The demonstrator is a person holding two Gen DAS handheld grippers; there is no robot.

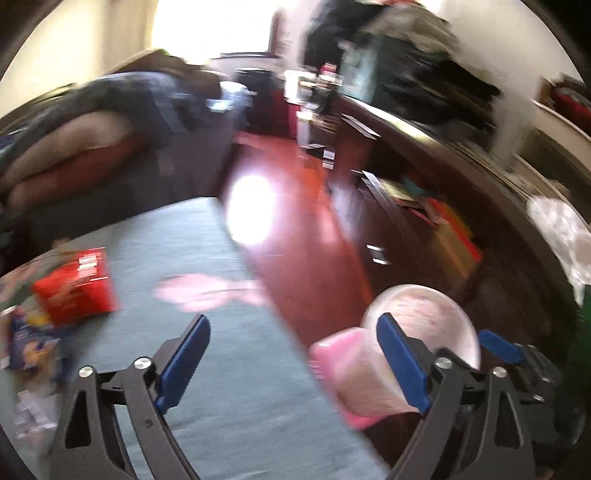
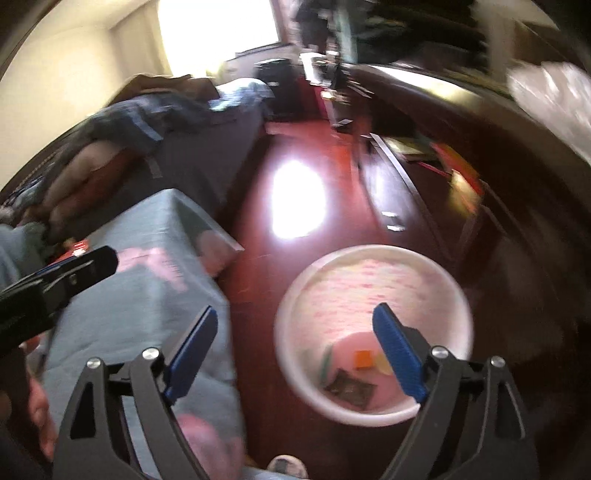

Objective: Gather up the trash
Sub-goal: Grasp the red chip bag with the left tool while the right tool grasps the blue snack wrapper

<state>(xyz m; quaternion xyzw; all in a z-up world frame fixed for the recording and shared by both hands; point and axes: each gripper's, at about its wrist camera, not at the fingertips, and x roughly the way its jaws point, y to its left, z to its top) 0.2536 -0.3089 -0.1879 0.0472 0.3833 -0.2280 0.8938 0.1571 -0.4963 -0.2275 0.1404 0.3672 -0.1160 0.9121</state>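
Litter is seen at the far left of a bed (image 1: 221, 369) covered in a blue-grey sheet: a red box (image 1: 75, 286) and a crumpled wrapper (image 1: 29, 339) just beside it, with paper scraps (image 1: 31, 413) nearer the camera. These are judged to be the trash still to be gathered. The left tool (image 1: 291, 360) is held over the bed's right edge, its blue-padded jaws spread wide and nothing gripped. Further right, on the dark red floor (image 2: 258, 295), a pink-and-white bin (image 2: 373, 332) stands open, a few wrappers lying at its bottom. The right tool (image 2: 295, 352) is poised above the gap between bed and bin, jaws likewise wide apart and empty, a stance suited to a drop into the bin. Both views are smeared by motion. Beyond, a sunlit window (image 1: 207, 26), heaped bedding (image 1: 110, 122) at the far end and dark wooden cabinets (image 1: 424, 221) along the right wall are made out; glare from the window is thrown on the polished floor.
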